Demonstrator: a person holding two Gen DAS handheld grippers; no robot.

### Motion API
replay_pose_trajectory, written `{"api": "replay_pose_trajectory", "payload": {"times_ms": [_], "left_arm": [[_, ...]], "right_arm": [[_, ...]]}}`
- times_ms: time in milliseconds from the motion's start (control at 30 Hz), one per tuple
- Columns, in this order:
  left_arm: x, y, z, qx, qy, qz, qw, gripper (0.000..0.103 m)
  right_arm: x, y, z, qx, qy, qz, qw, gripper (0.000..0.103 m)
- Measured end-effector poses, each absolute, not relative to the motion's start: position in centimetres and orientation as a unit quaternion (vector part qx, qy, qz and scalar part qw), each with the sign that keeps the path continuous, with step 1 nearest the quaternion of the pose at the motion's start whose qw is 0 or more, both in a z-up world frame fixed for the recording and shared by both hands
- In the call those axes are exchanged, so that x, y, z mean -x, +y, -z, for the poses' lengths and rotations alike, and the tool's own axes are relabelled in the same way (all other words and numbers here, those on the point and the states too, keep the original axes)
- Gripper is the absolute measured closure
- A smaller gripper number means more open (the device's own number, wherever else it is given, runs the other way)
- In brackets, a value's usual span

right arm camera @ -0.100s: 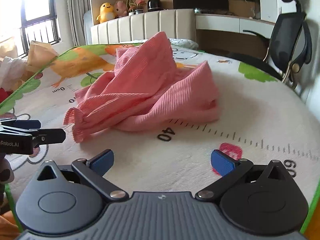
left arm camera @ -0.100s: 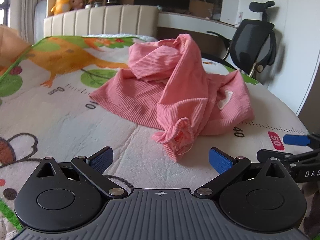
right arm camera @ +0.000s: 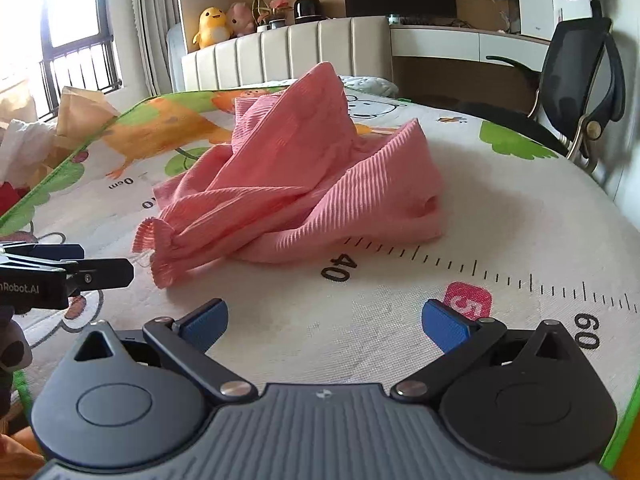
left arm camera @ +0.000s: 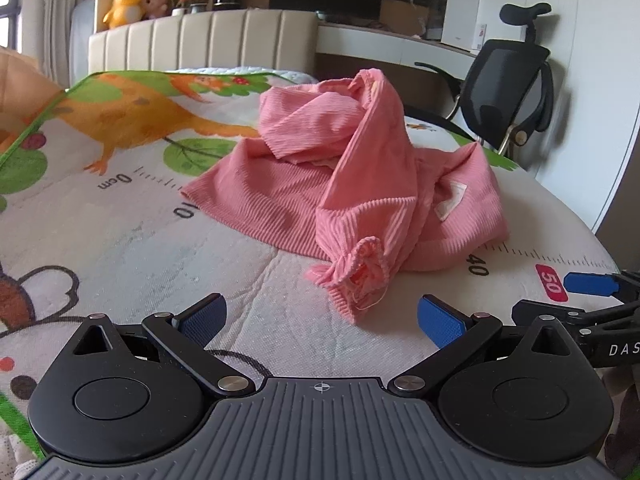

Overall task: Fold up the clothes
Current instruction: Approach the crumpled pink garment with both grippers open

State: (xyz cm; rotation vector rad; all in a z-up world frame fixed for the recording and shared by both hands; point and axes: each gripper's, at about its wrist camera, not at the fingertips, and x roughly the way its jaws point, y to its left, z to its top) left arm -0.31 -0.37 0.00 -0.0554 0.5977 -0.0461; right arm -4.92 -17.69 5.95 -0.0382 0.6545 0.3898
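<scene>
A pink ribbed garment (left arm camera: 352,184) lies crumpled in a heap on the printed play mat (left arm camera: 120,240); a gathered cuff (left arm camera: 360,276) points toward me. It also shows in the right wrist view (right arm camera: 296,188). My left gripper (left arm camera: 320,320) is open and empty, just short of the cuff. My right gripper (right arm camera: 324,322) is open and empty, on the mat near the 40 to 50 marks, to the right of the garment. Each gripper shows at the edge of the other's view: the right one (left arm camera: 592,292) and the left one (right arm camera: 60,268).
The mat (right arm camera: 500,240) covers a bed with a padded headboard (left arm camera: 200,44). A black office chair (left arm camera: 508,88) stands at the right beside the bed edge. Loose cloth and paper (right arm camera: 48,136) lie at the far left. A shelf holds plush toys (right arm camera: 212,24).
</scene>
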Motion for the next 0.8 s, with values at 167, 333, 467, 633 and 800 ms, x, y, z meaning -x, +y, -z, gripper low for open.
{"api": "replay_pose_trajectory", "payload": {"times_ms": [167, 333, 467, 633, 800], "left_arm": [[0.7, -0.5, 0.0, 0.034, 0.300, 0.024, 0.953, 0.000], [0.3, -0.3, 0.1, 0.041, 0.323, 0.023, 0.945, 0.000], [0.1, 0.0, 0.3, 0.044, 0.328, 0.021, 0.943, 0.000], [-0.1, 0.1, 0.6, 0.047, 0.334, 0.020, 0.941, 0.000], [-0.2, 0.0, 0.7, 0.048, 0.336, 0.021, 0.940, 0.000]], "right_arm": [[4.9, -17.5, -5.8, 0.011, 0.314, -0.189, 0.930, 0.000], [4.8, -17.3, -5.7, 0.007, 0.317, -0.191, 0.929, 0.000], [4.7, -17.5, -5.4, 0.004, 0.321, -0.195, 0.927, 0.000], [4.6, -17.5, -5.2, 0.005, 0.326, -0.195, 0.925, 0.000], [4.6, -17.4, -5.3, 0.007, 0.329, -0.195, 0.924, 0.000]]}}
